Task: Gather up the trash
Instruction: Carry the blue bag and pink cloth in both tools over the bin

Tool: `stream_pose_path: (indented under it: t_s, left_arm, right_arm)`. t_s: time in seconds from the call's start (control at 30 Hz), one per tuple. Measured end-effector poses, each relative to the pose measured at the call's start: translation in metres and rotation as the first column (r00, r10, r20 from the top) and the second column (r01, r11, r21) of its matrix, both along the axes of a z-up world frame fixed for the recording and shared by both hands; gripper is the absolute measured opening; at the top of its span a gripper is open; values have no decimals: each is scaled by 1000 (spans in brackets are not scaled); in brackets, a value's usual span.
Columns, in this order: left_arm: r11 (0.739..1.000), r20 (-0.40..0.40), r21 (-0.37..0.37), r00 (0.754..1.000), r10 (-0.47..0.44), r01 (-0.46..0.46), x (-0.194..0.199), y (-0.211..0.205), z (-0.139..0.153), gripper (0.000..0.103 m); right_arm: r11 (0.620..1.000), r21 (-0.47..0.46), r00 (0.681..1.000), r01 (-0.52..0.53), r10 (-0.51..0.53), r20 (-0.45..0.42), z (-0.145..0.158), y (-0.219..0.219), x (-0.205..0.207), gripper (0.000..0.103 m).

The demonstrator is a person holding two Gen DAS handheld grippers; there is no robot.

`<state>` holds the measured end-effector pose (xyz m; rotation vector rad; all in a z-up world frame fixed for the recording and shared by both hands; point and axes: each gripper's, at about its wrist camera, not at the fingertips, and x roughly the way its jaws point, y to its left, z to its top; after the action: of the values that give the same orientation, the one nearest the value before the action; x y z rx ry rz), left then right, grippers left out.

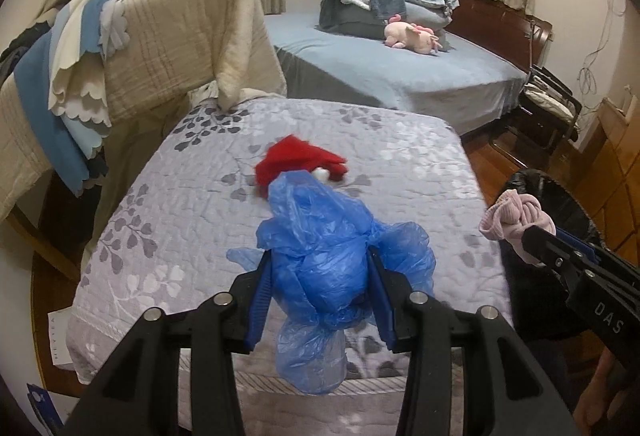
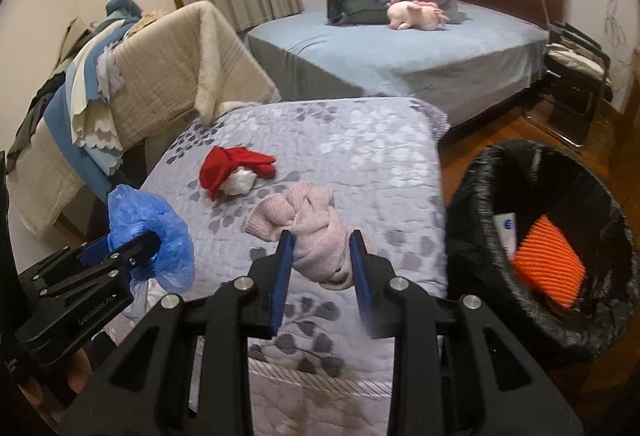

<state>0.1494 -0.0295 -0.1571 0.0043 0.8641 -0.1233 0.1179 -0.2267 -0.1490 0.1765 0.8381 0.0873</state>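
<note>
Currently left gripper (image 1: 320, 272) clenches blue plastic bag (image 1: 328, 252), light, slippery; right gripper (image 2: 322, 256) grips pink knit (image 2: 316, 236), apparently soft, mid-bundle.

Blue plastic bag (image 1: 328, 260) in left gripper (image 1: 320, 276)

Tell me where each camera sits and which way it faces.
Left wrist: behind the left hand-held gripper, facing across the quilt; its fingers clamp a blue plastic bag.
Right wrist: behind the right hand-held gripper, holding a pink knit item beside the trash bin.
Shared: red hat, both grippers.
</note>
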Motion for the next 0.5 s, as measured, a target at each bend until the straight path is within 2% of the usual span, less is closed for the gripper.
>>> stream_pose_path:
  t_s: [0.5]
  left_arm:
    - [997,-7,-9,997,-80,80,-25,-90,17,44]
  right_arm:
    - [994,-16,994,107,-107,19,17,-78,-38,28]
